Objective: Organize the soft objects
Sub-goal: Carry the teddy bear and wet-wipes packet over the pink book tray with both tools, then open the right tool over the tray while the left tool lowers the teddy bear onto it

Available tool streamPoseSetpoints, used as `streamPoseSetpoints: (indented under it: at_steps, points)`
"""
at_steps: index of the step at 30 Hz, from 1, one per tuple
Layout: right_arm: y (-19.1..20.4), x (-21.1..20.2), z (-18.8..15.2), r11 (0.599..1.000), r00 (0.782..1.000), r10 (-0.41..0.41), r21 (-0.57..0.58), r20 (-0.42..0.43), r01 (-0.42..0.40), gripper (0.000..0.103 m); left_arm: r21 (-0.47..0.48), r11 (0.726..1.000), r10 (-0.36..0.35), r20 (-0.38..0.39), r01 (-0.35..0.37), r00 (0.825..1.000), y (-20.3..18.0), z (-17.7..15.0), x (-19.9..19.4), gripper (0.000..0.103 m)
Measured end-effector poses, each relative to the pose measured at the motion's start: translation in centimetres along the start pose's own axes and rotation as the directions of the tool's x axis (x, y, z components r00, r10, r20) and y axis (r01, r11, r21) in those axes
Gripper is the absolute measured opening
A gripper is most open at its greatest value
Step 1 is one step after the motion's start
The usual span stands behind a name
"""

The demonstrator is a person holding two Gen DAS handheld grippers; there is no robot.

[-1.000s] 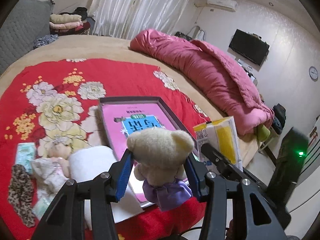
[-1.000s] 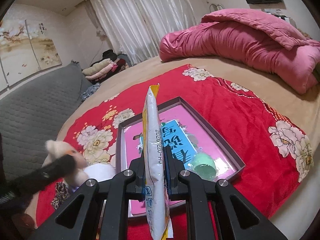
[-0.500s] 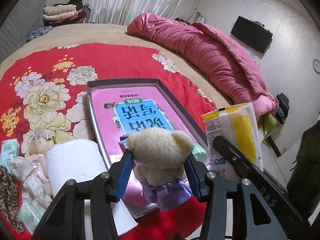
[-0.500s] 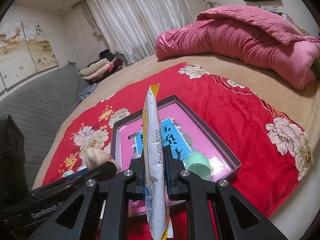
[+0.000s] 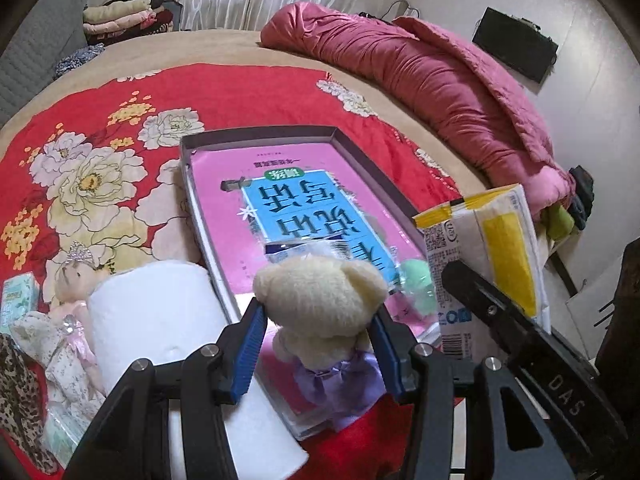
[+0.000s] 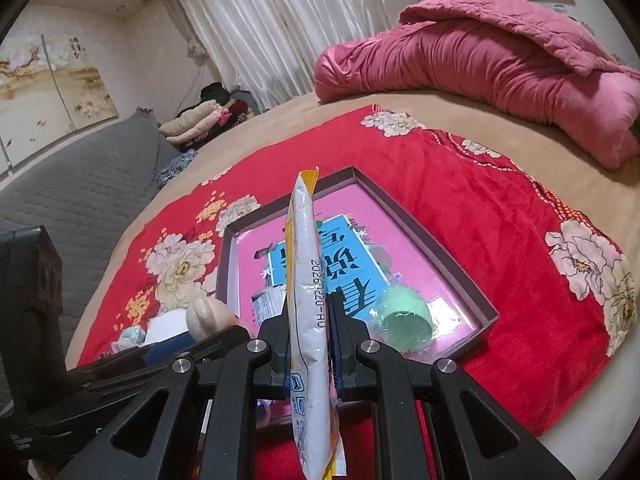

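Progress, as I judge it: partly done. The shallow tray (image 5: pixel 256 133) lies on the red floral blanket (image 5: pixel 100 120) on the bed, and already holds a green soft item (image 6: pixel 404 316) at its near right corner and a small clear-wrapped packet (image 6: pixel 266 304) toward its near left. Left of the tray, on the blanket, several things remain outside: a white paper roll (image 5: pixel 160 312) touching the tray's near left edge, a small doll in a pink dress (image 5: pixel 74 284), a tissue pack (image 5: pixel 18 300) and a leopard-print cloth (image 5: pixel 16 380) at the far left. I count these as still to be sorted.

Left hand-held gripper (image 5: pixel 318 344): I have it about half open, its blue pads pressed against both sides of a cream teddy bear (image 5: pixel 320 300) in a purple dress. The bear hangs over the tray's near edge, not yet set down. The gripper pitches steeply downward toward the tray.

Right hand-held gripper (image 6: pixel 308 320): fully closed on a yellow-and-white packet (image 6: pixel 308 280), pinched edge-on and standing upright between the fingers. It sits just right of the left gripper, near the tray's near right corner, angled moderately downward. The packet is also clear of the tray floor.

Both held items look ready for placement in the tray.
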State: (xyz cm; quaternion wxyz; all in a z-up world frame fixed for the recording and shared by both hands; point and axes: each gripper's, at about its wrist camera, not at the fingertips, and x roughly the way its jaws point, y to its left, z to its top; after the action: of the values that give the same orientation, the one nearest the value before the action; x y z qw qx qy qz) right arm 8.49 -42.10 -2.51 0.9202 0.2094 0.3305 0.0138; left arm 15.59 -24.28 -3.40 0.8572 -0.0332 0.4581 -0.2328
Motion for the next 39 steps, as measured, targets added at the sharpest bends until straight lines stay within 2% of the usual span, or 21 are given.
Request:
streamPoseSetpoints:
  at_steps: [3, 7, 15, 29, 34, 39]
  points:
    - [-0.1, 0.4, -0.2, 1.000, 1.000, 0.016, 0.009, -0.013, -0.016, 0.014, 0.002, 1.000, 0.025, -0.008, -0.025, 1.000, 0.3, -0.2, 0.4, 0.051]
    - [-0.3, 2.3, -0.4, 1.000, 0.998, 0.007, 0.002, -0.070, -0.007, 0.014, -0.006, 1.000, 0.026, 0.010, -0.026, 1.000, 0.5, -0.2, 0.3, 0.051]
    - [-0.6, 4.7, -1.1, 1.000, 0.991, -0.007, -0.011, -0.130, 0.005, 0.014, 0.007, 1.000, 0.029, 0.013, -0.029, 0.999, 0.3, -0.5, 0.2, 0.051]
    - [-1.3, 6.1, -1.6, 0.988, 0.983, -0.140, -0.089, -0.121, 0.129, 0.018, 0.005, 1.000, 0.027, 0.016, -0.027, 1.000, 0.3, -0.7, 0.1, 0.052]
    - [-1.9, 6.2, -1.6, 0.982, 0.979, -0.173, -0.096, -0.107, 0.163, 0.028, 0.003, 1.000, 0.025, 0.015, -0.025, 1.000, 0.3, -0.6, 0.1, 0.052]
    - [-2.7, 5.9, -1.8, 0.984, 0.979, -0.170, -0.070, -0.112, 0.163, 0.037, 0.002, 1.000, 0.024, 0.016, -0.024, 1.000, 0.3, -0.7, 0.1, 0.052]
